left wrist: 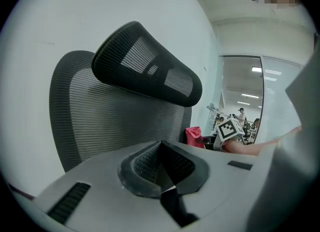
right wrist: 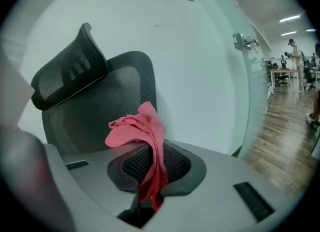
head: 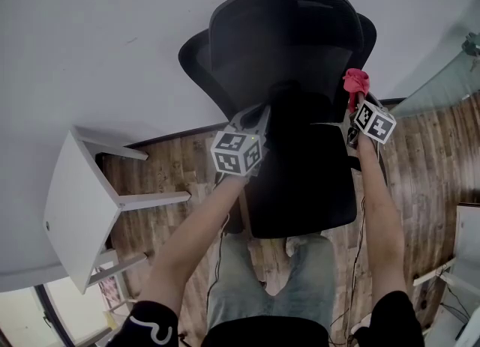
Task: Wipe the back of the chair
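Both gripper views show what the head view hides: right tool [right wrist: 150, 168] clamps pink cloth [right wrist: 142, 128], left tool [left wrist: 161, 168] closed.

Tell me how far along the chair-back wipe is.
Done: the pink cloth is picked up, clamped in the right gripper. In hand: the cloth is held up near the right edge of the chair back; whether it touches cannot be told. The left gripper is shut and empty, pointing at the chair back. Left: the wiping itself, with no sign it has begun.
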Demonstrator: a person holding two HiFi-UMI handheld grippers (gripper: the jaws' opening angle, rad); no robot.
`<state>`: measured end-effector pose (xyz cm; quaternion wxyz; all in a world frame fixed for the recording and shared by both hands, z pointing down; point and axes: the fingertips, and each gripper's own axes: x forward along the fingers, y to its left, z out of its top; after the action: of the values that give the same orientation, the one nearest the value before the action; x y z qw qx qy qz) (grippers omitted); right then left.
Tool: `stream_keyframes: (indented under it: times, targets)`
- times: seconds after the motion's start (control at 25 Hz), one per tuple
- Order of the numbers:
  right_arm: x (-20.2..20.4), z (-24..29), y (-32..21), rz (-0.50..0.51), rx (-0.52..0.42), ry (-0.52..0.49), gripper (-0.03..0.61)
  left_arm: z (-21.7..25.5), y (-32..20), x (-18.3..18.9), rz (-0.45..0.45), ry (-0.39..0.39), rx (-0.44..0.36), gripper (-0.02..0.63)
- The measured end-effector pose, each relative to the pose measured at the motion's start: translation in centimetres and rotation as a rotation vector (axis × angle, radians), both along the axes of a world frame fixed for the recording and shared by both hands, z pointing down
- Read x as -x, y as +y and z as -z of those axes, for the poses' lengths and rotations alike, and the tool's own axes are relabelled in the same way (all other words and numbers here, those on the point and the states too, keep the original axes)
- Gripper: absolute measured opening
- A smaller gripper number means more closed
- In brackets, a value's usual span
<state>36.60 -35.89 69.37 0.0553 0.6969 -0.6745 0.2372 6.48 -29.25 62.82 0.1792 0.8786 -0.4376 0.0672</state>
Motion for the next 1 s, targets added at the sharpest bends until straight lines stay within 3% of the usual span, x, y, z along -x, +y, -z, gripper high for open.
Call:
stream_keyframes:
  times: [0.24, 0.52, 0.72, 1.0]
  targets:
    - [7.7, 0.5, 1.1, 0.115, -0.075, -0.068, 0.069, -1.2, 0.8, 3.6, 0.003, -0.002, 0.013, 0.025]
    - [22.3, 1.1, 2.0, 0.291, -0.118, -0.135, 0.069, -3.0, 0.8, 11.2, 0.029, -0.001, 0.03, 0.025]
    - [32.1, -0.1, 2.7, 0.421, -0.106, -0.154, 0.07, -4.7, 1.0, 16.4, 0.057, 0.004, 0.049, 0.025]
    - [40.4, -3.6, 3.8, 0.499, -0.042, -0.118, 0.071, -6.8, 1.8, 21.8, 0.076, 0.026, 0.08, 0.025]
